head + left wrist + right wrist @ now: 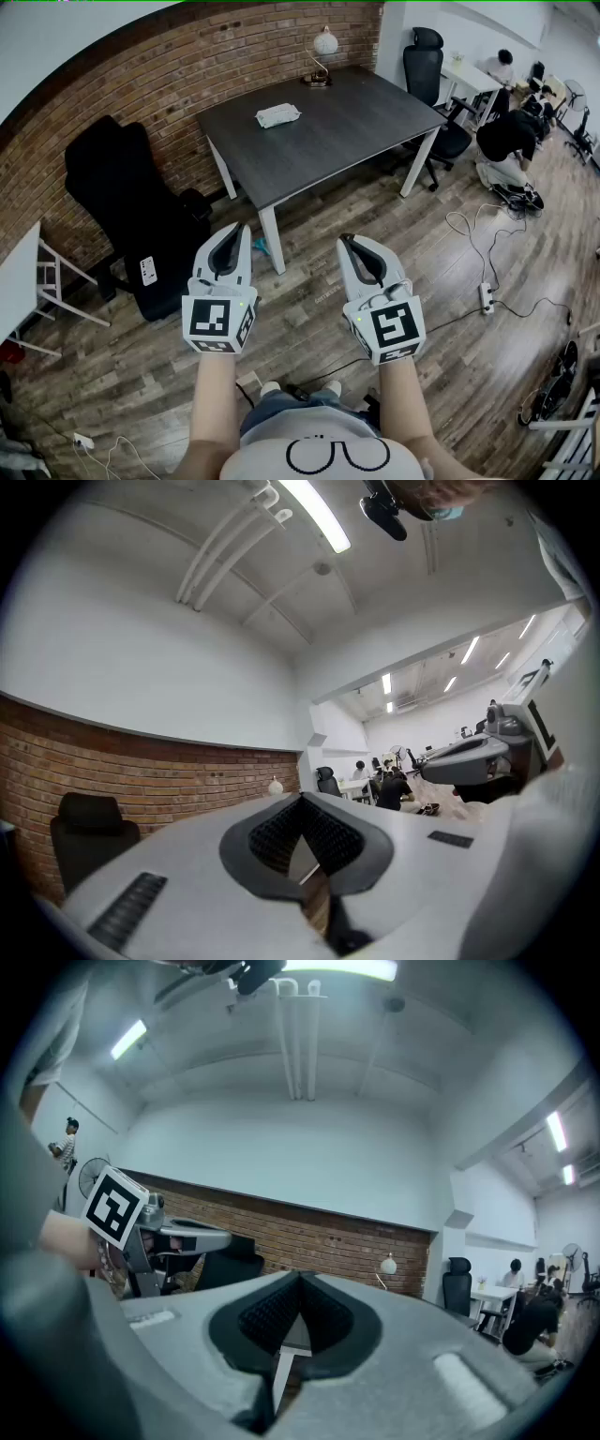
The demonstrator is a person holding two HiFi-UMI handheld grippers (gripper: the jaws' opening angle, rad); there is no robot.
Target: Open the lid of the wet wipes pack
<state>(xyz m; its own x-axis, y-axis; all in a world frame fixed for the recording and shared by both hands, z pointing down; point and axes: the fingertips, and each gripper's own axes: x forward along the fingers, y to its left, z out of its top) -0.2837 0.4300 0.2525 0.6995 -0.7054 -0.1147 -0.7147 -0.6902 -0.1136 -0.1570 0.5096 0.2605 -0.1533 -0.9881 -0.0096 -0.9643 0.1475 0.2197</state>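
Observation:
The wet wipes pack (pixel 277 115), white and flat, lies on the dark grey table (pixel 356 122) towards its far left part, lid down as far as I can tell from here. Both grippers hover over the wooden floor, well short of the table's near edge. My left gripper (pixel 236 231) is shut with nothing in it, and its tips meet in its own view (pixel 302 804). My right gripper (pixel 349 241) is likewise shut and empty, its tips together (pixel 300 1284). The pack does not show in either gripper view.
A black office chair (pixel 122 197) stands left of the table against the brick wall. A small lamp (pixel 323 43) sits at the table's far edge. Another office chair (pixel 427 66) and a crouching person (pixel 506 136) are at the right. Cables and a power strip (pixel 487 297) lie on the floor.

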